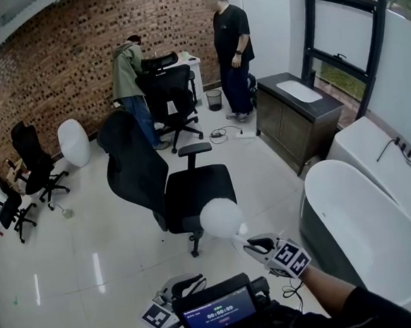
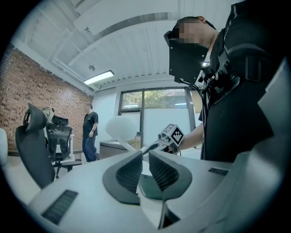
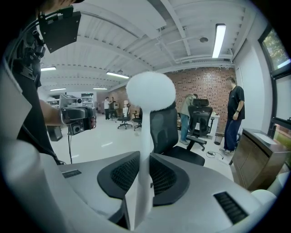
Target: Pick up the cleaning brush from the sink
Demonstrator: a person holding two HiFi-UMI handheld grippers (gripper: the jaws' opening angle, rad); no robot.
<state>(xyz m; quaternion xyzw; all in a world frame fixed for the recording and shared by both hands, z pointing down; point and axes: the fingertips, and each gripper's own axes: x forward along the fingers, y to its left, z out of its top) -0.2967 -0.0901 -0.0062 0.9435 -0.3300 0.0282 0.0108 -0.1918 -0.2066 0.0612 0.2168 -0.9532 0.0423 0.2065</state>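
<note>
Cleaning brush (image 1: 222, 218) sits in right gripper (image 1: 253, 245), black chair (image 1: 193, 189) just beyond.

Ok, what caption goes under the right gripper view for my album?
Right gripper, jaws shut on a white round-headed cleaning brush, with a black office chair behind.

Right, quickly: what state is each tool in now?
Left tool: slightly open, empty.
Right tool: closed on the white round-headed cleaning brush, by its handle.
</note>
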